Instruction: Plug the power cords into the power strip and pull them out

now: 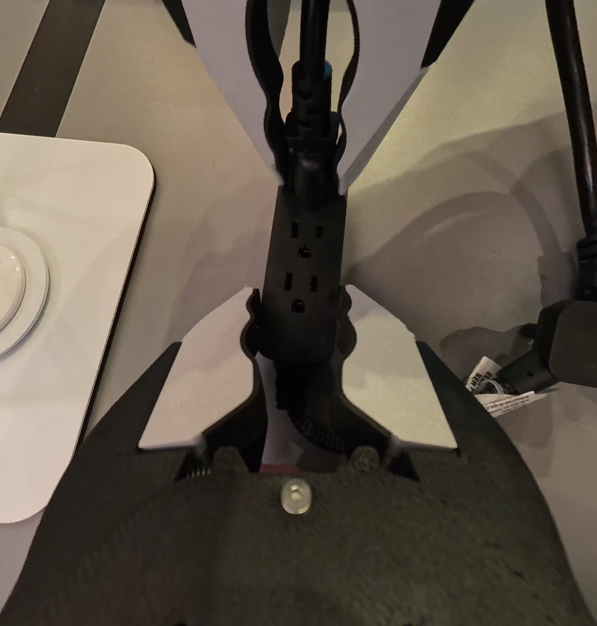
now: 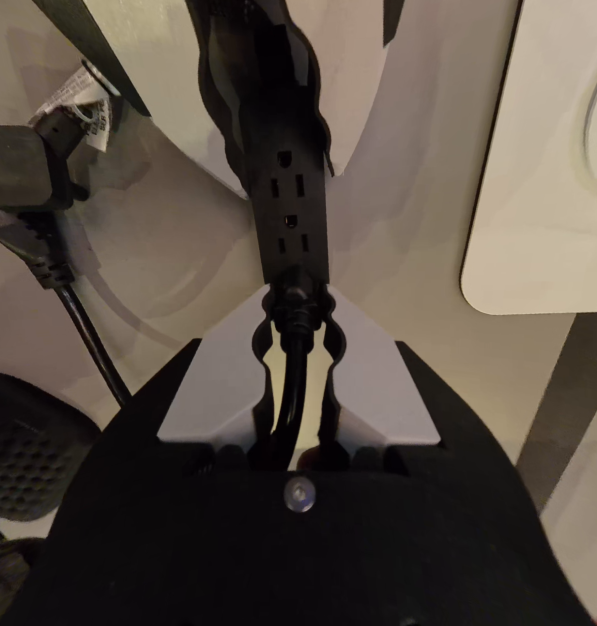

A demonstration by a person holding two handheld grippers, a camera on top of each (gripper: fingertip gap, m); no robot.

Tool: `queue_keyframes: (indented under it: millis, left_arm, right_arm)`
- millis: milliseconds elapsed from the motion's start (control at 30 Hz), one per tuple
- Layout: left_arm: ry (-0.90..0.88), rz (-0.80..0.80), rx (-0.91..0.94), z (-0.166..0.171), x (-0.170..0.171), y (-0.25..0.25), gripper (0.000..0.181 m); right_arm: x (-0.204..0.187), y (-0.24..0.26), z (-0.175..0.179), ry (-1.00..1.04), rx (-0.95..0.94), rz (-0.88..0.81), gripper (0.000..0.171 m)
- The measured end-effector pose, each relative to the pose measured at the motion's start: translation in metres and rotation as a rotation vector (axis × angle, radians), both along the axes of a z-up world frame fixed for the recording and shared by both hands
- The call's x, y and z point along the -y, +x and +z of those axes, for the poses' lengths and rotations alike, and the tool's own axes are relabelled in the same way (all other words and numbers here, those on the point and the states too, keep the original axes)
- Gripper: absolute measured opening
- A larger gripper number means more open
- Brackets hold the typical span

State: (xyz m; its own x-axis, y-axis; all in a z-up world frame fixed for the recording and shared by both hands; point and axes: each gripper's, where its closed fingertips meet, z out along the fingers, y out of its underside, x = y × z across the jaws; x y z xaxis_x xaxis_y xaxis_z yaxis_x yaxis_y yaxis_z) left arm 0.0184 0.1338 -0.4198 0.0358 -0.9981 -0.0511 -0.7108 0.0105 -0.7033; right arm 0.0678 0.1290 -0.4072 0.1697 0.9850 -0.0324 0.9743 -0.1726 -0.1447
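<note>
We have the black strip [image 1: 302,267] lying flat on the pale bench [image 1: 195,189], pinned between both claws from opposite ends. The left claw [image 1: 299,325] is closed narrow on the strip's cord end, its wavy pads pressing the two long sides just below the nearest outlet. The right claw [image 2: 299,315] is closed on the plug [image 2: 295,291] that sits in the far outlet, with the cord [image 2: 292,382] running back between its fingers.

The strip looks like hard moulded plastic: stiff, light, and smooth enough to slide on the bench if it is not held. We judge the sides near the braided lead [image 1: 310,426] to be the right hold, since that keeps the two free outlets uncovered and braces against the pull.

The plug body is rigid, ribbed where it meets the cord, and that ribbing gives the pads some bite. We would take it by the body, not the cord, which is supple and would simply stretch or bend. Blades tend to grip tightly, so a straight pull along the socket axis seems wise; rocking could lever the strip up.

A second plug [image 1: 595,250] with a thick cord lies to one side, next to a black adapter [image 1: 575,342] and a white tag [image 1: 493,366]. A white board [image 1: 70,271] lies on the other side.
</note>
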Motion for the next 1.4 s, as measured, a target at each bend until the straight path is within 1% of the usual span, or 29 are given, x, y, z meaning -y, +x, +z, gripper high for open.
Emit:
queue_keyframes:
  millis: [67,133,233,267,300,467,533,600,700,800,1000,1233,1400]
  left_arm:
    - [0.002,-0.002,-0.004,0.0,0.0,0.0,0.044]
    - [0.002,-0.006,-0.009,0.0,0.0,0.0,0.044]
    - [-0.003,-0.011,-0.007,0.0,0.0,0.0,0.044]
    - [-0.004,-0.01,-0.007,0.0,0.0,0.0,0.043]
    - [-0.006,-0.009,-0.008,0.0,-0.001,0.0,0.043]
    - [0.002,-0.007,-0.02,-0.001,-0.001,0.0,0.043]
    - [-0.001,-0.006,-0.019,-0.001,-0.001,0.0,0.044]
    - [-0.001,-0.006,-0.023,-0.001,-0.001,0.0,0.044]
    - [0.009,-0.006,-0.041,-0.001,-0.001,0.0,0.043]
    - [0.041,-0.002,-0.075,-0.002,-0.002,-0.001,0.043]
    - [0.072,-0.008,-0.096,-0.003,-0.002,-0.002,0.044]
    - [0.067,-0.027,-0.108,-0.003,0.003,-0.002,0.053]
    - [0.071,-0.022,-0.088,0.004,0.003,0.0,0.063]
  right_arm:
    - [0.0,-0.007,0.004,0.001,-0.075,-0.021,0.031]
    - [0.001,-0.005,0.01,0.036,-0.079,-0.008,0.035]
    - [-0.003,-0.003,0.031,0.102,-0.119,-0.018,0.039]
    - [-0.005,-0.003,0.04,0.126,-0.147,-0.025,0.045]
    - [-0.005,-0.006,0.048,0.136,-0.187,-0.027,0.047]
    - [-0.004,-0.018,0.078,0.179,-0.427,-0.031,0.045]
    - [-0.004,-0.021,0.082,0.185,-0.523,-0.049,0.043]
    - [-0.003,-0.024,0.078,0.18,-0.576,-0.045,0.04]
    - [-0.002,-0.021,0.072,0.181,-0.558,-0.001,0.04]
    - [-0.001,-0.024,0.082,0.195,-0.6,0.015,0.038]
    - [-0.002,-0.02,0.089,0.219,-0.613,0.004,0.038]
    - [-0.002,-0.02,0.089,0.217,-0.616,0.002,0.038]
    - [-0.003,-0.02,0.09,0.215,-0.637,0.0,0.04]
